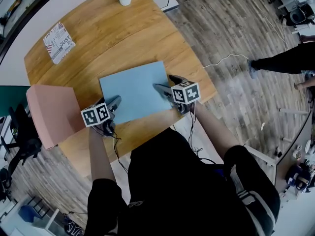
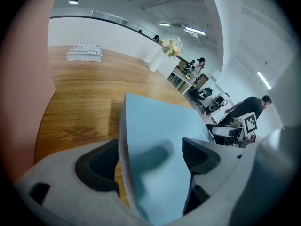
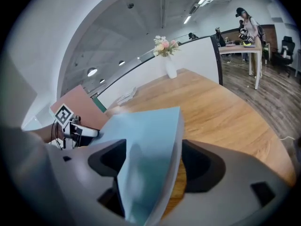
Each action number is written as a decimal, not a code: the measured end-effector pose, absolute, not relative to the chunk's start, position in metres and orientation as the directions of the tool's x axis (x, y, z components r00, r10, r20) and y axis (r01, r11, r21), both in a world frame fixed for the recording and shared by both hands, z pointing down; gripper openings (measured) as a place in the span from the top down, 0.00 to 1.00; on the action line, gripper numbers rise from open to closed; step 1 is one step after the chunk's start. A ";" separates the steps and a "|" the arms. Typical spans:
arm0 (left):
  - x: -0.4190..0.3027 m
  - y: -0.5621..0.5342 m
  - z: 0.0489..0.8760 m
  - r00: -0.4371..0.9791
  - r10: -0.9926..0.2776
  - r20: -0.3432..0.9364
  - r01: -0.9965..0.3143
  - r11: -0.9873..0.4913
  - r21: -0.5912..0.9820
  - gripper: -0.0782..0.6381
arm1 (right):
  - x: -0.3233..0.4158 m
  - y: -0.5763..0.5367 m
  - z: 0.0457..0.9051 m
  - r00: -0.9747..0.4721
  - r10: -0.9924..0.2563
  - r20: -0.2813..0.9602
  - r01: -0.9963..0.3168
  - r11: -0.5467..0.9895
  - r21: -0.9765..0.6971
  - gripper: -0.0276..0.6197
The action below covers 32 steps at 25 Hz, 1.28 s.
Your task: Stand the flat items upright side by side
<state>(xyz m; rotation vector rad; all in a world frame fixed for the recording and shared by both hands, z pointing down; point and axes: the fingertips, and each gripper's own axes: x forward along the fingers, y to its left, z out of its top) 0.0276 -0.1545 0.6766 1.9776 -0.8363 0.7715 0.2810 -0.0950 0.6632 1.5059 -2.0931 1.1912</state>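
By the desk's (image 1: 113,33) front edge lies the blue board (image 1: 135,90). We judge it stiff, light and smooth, best pinched at opposite side edges. Left tongs (image 1: 114,101) and right tongs (image 1: 166,84) straddle those edges, wide, not yet pressing.

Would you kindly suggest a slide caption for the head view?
Left gripper and right gripper, jaws open, straddle opposite edges of the blue board on the wooden table; pink board at left.
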 end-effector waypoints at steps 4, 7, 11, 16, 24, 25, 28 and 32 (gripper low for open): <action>0.034 -0.171 0.687 0.584 -0.236 0.776 -0.782 -0.418 0.462 0.28 | 0.280 -0.111 0.676 -0.443 -0.591 0.674 -0.863 0.078 -0.499 0.38; 0.040 -0.170 0.692 0.581 -0.205 0.787 -0.775 -0.435 0.459 0.29 | 0.279 -0.113 0.687 -0.441 -0.563 0.699 -0.866 0.063 -0.496 0.39; 0.045 -0.171 0.691 0.565 -0.223 0.794 -0.778 -0.465 0.423 0.30 | 0.280 -0.115 0.688 -0.409 -0.571 0.712 -0.888 0.068 -0.455 0.39; 0.052 -0.184 0.673 0.575 -0.315 0.755 -0.768 -0.526 0.365 0.30 | 0.282 -0.129 0.667 -0.358 -0.655 0.665 -0.914 0.102 -0.392 0.40; 0.073 -0.225 0.621 0.603 -0.490 0.630 -0.744 -0.630 0.222 0.31 | 0.301 -0.165 0.612 -0.271 -0.797 0.540 -0.958 0.168 -0.233 0.40; 0.075 -0.227 0.616 0.603 -0.507 0.615 -0.744 -0.636 0.206 0.31 | 0.303 -0.167 0.607 -0.262 -0.809 0.526 -0.962 0.174 -0.212 0.40; 0.081 -0.229 0.603 0.602 -0.561 0.568 -0.747 -0.646 0.154 0.31 | 0.309 -0.169 0.591 -0.238 -0.844 0.481 -0.971 0.190 -0.146 0.40; 0.083 -0.222 0.586 0.595 -0.631 0.498 -0.754 -0.652 0.075 0.31 | 0.312 -0.162 0.572 -0.195 -0.892 0.409 -0.981 0.187 -0.060 0.40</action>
